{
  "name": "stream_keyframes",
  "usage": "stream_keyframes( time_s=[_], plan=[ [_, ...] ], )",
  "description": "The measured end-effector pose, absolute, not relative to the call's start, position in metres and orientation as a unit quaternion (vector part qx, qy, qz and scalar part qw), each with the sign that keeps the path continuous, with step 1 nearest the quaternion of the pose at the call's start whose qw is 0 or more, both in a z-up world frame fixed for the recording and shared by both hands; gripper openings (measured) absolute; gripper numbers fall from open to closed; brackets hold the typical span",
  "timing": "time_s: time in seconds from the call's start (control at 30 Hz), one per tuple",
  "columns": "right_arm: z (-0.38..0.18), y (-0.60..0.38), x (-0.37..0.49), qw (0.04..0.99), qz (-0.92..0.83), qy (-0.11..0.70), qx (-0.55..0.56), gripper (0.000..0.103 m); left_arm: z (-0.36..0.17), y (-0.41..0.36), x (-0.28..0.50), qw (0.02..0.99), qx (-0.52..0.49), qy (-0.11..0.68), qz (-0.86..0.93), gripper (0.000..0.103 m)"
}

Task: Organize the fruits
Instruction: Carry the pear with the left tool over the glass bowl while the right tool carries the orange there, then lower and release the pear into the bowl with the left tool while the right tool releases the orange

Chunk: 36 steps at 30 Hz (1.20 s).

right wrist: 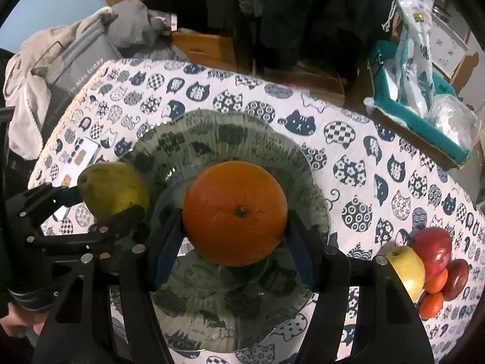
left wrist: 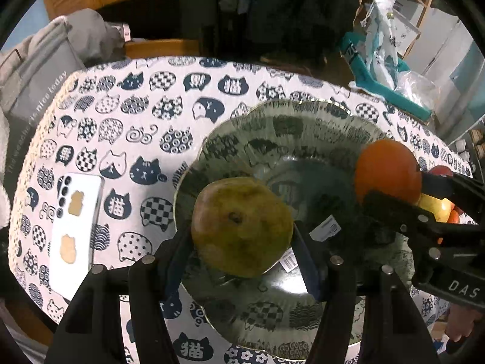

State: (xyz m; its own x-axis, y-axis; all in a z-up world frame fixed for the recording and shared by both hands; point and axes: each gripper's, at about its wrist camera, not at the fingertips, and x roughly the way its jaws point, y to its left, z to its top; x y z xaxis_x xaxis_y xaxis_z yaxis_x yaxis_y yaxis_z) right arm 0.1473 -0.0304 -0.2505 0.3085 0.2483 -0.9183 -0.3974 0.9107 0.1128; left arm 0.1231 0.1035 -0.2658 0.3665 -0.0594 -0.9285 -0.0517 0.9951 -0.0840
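My left gripper [left wrist: 242,227] is shut on a green-brown pear [left wrist: 241,226], held just above the near left part of a clear glass plate [left wrist: 291,139]. In the right wrist view the same pear [right wrist: 112,189] and left gripper [right wrist: 100,209] show at the left. My right gripper [right wrist: 235,221] is shut on a large orange [right wrist: 235,212] over the middle of the glass plate [right wrist: 212,127]. From the left wrist view the orange [left wrist: 388,170] and right gripper [left wrist: 403,191] hang over the plate's right side.
Loose fruit lies on the cat-print tablecloth [right wrist: 379,157] at the right: a yellow apple [right wrist: 407,268], red apples [right wrist: 432,251] and small tangerines [right wrist: 432,303]. A white phone [left wrist: 75,230] lies at the left. A teal box with plastic bags [right wrist: 424,106] stands beyond the table's far right edge.
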Motion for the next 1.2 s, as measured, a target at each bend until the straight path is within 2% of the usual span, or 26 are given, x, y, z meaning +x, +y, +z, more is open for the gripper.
stream_keyframes(
  time_s=[0.57,0.6,0.7,0.73,1.2],
  plan=[
    [-0.267,-0.035,0.151,0.795,0.197,0.570,-0.067,0.066,-0.287,0.087,0.129,0.812,-0.012,0.584,-0.009,0.066],
    [-0.267,-0.035,0.151,0.794,0.197,0.571,-0.065,0.066,-0.286,0.086,0.130,0.813,-0.013,0.582,-0.010,0.067],
    [-0.266,-0.037,0.153,0.795,0.194,0.572,-0.059,0.066,-0.281,0.084,0.130,0.820,-0.002,0.572,-0.009,0.084],
    [-0.266,-0.037,0.153,0.795,0.193,0.572,-0.057,0.066,-0.279,0.083,0.130,0.824,0.000,0.567,-0.010,0.086],
    [-0.279,-0.030,0.162,0.778,0.192,0.596,-0.050,0.066,-0.254,0.108,0.107,0.830,-0.026,0.557,0.004,0.087]
  ],
)
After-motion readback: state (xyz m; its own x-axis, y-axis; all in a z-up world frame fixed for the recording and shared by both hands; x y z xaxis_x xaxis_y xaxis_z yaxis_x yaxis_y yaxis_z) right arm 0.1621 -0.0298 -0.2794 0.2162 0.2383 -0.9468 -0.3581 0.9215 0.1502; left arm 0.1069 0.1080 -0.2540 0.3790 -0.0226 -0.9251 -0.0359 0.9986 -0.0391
